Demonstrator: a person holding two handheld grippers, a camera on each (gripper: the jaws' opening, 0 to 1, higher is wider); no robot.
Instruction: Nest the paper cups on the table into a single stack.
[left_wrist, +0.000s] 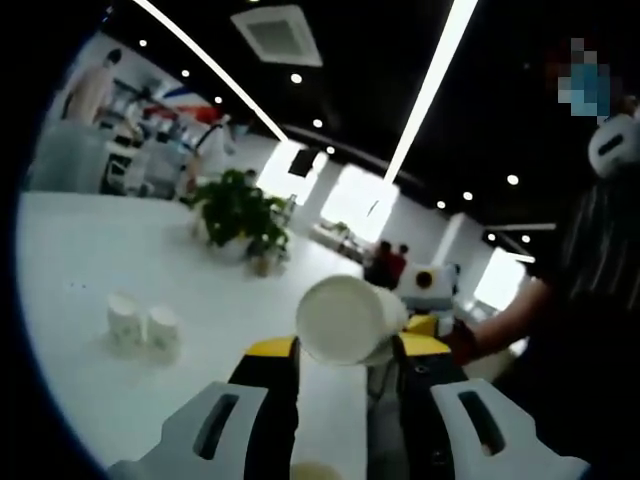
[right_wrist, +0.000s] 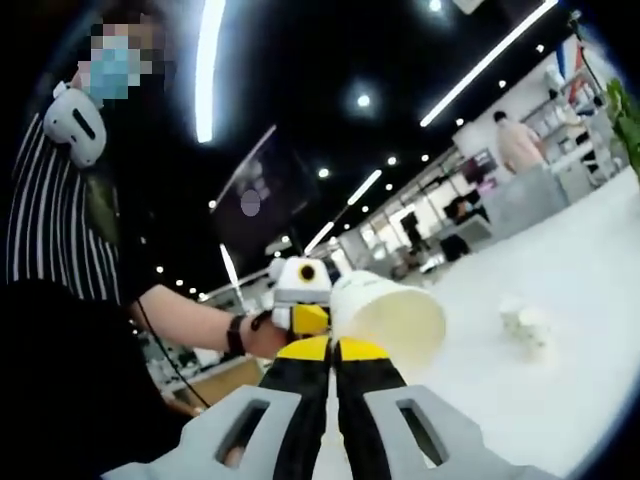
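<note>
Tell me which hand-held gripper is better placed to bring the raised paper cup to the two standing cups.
Left, probably. The paper cup sits between the jaws of the left hand-held gripper; the right hand-held gripper has closed jaws beside it. The two table cups stand ahead.

Two distant paper cups (right_wrist: 525, 325), blurred

— What did the tools look like?
— Each gripper (left_wrist: 345, 365) (right_wrist: 333, 352) had black jaws capped in yellow, set on pale grey slotted mounts.
— And the person?
— A dark top with thin white stripes (right_wrist: 45, 240), a dark wristband (right_wrist: 236, 335), and a white headset (right_wrist: 74, 124) at the neck.
</note>
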